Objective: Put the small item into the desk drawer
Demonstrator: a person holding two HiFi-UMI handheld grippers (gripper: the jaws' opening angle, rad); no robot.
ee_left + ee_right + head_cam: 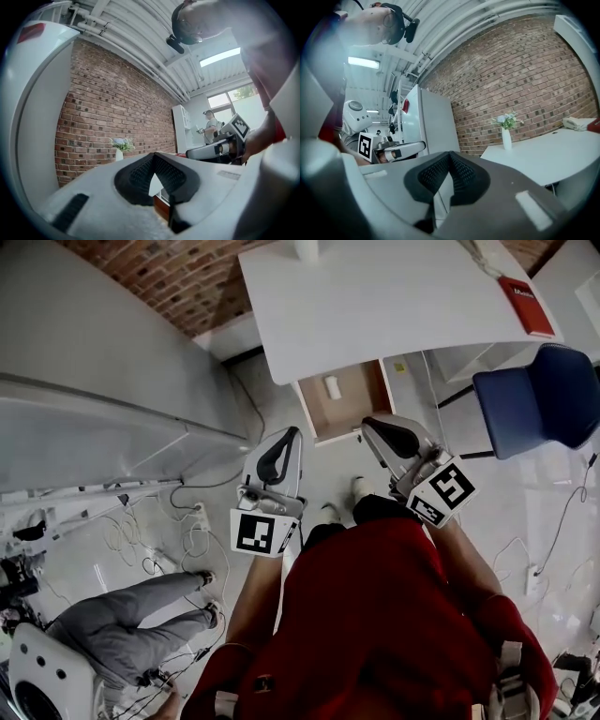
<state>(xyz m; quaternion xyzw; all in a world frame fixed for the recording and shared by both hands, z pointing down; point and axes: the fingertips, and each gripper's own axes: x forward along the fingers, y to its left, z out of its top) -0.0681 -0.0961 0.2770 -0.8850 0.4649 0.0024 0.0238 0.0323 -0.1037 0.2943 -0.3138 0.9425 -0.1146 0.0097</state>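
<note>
My left hand-held gripper [153, 155] has its ribbed pads pressed together at the tips with nothing between them. The right hand-held gripper [450, 154] is the same: shut and empty. From the head view, both are held level and side by side just in front of the drawer [354, 401], touching neither it nor each other. I take that as the hands standing clear because there's nothing left to carry.

The small item [332, 387], a pale little block, lies flat on the drawer's wooden bottom towards the back, apart from the walls. The drawer hangs pulled out from under the white counter [394, 296], so the placing looks done to me (closing it, if wanted, would be a push on its front edge). A red book [525, 304] lies on the counter's far right corner, and a blue chair [539, 395] stands beside it, well clear.
</note>
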